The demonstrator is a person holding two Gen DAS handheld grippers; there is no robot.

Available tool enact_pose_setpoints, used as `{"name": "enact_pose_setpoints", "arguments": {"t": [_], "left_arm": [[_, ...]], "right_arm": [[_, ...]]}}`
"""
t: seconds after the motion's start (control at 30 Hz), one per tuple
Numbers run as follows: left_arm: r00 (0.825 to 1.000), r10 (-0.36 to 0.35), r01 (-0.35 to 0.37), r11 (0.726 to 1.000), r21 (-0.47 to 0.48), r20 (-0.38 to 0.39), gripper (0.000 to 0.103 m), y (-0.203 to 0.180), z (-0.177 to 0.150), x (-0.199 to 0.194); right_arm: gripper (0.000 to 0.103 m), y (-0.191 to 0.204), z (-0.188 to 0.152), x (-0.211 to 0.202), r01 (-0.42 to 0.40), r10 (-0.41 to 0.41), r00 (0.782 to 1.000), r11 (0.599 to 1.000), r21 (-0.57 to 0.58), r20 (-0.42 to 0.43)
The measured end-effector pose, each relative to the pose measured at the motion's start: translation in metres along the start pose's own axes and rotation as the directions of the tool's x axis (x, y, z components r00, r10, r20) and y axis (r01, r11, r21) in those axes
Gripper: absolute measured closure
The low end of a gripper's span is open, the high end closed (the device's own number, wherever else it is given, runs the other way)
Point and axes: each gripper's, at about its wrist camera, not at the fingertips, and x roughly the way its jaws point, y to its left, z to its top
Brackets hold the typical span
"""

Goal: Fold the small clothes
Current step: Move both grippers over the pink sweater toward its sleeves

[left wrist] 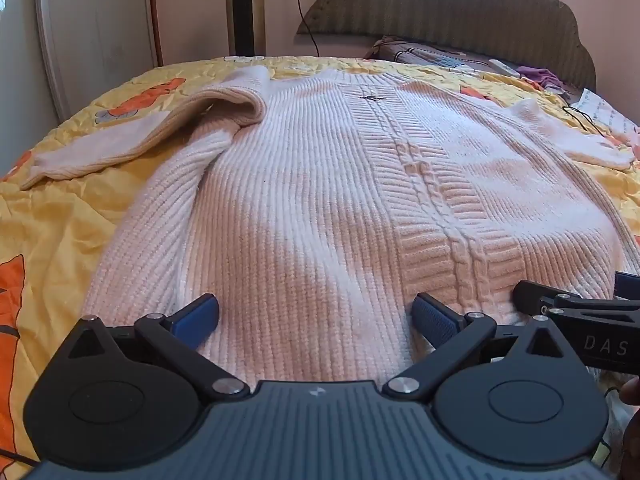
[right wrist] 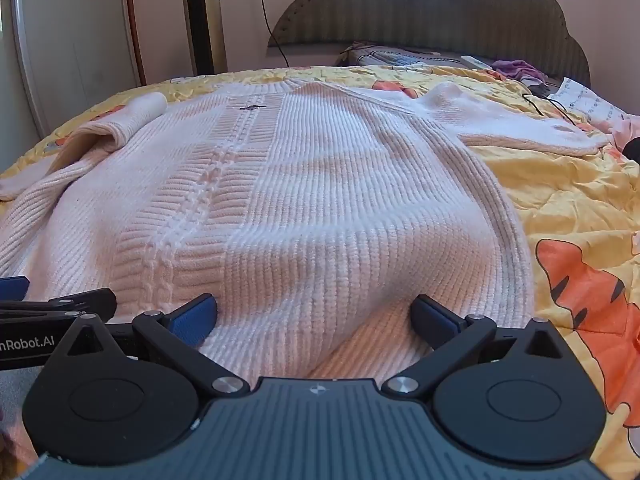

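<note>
A pale pink ribbed knit sweater (left wrist: 340, 184) lies spread flat on the bed, hem towards me, with a cable braid down its middle; it also shows in the right wrist view (right wrist: 320, 200). Its left sleeve (left wrist: 132, 140) is bent outward, its right sleeve (right wrist: 512, 124) stretches to the right. My left gripper (left wrist: 316, 320) is open over the hem's left half, blue pads (left wrist: 196, 320) apart above the knit. My right gripper (right wrist: 314, 318) is open over the hem's right half, where the cloth bulges up slightly. Each gripper shows at the edge of the other's view.
The yellow quilt (right wrist: 580, 208) with orange tiger prints covers the bed. A dark padded headboard (left wrist: 460, 12) stands at the far end, with pillows, a remote (right wrist: 476, 62) and purple cloth (right wrist: 520, 68) before it. A black cable (left wrist: 580, 118) lies at the right.
</note>
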Motion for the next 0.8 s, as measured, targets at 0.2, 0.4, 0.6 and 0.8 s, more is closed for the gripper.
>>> {"name": "enact_pose_setpoints", "arguments": {"t": [0.2,0.4,0.6,0.8], "left_arm": [[1.000,0.007,-0.008,0.999,0.034,0.020,0.000,-0.006,-0.001,-0.001],[0.998,0.052,-0.051,0.998,0.037,-0.020,0.000,-0.010,0.004,-0.014],[1.000,0.026,-0.026,0.999,0.047,0.005,0.000,-0.012,0.015,-0.025],[1.000,0.020,-0.020,0.999,0.033,0.000,0.000,-0.014,0.035,-0.018]], "right_arm": [[0.001,-0.001,0.000,-0.001,-0.006,0.006,1.000,1.000,0.008,0.001],[0.001,0.000,0.006,0.003,-0.012,0.012,0.999,1.000,-0.004,-0.034],[0.000,-0.011,0.017,-0.008,-0.015,0.017,0.999,0.999,0.040,-0.043],[0.000,-0.020,0.033,-0.004,-0.005,0.008,0.998,0.999,0.038,-0.058]]}}
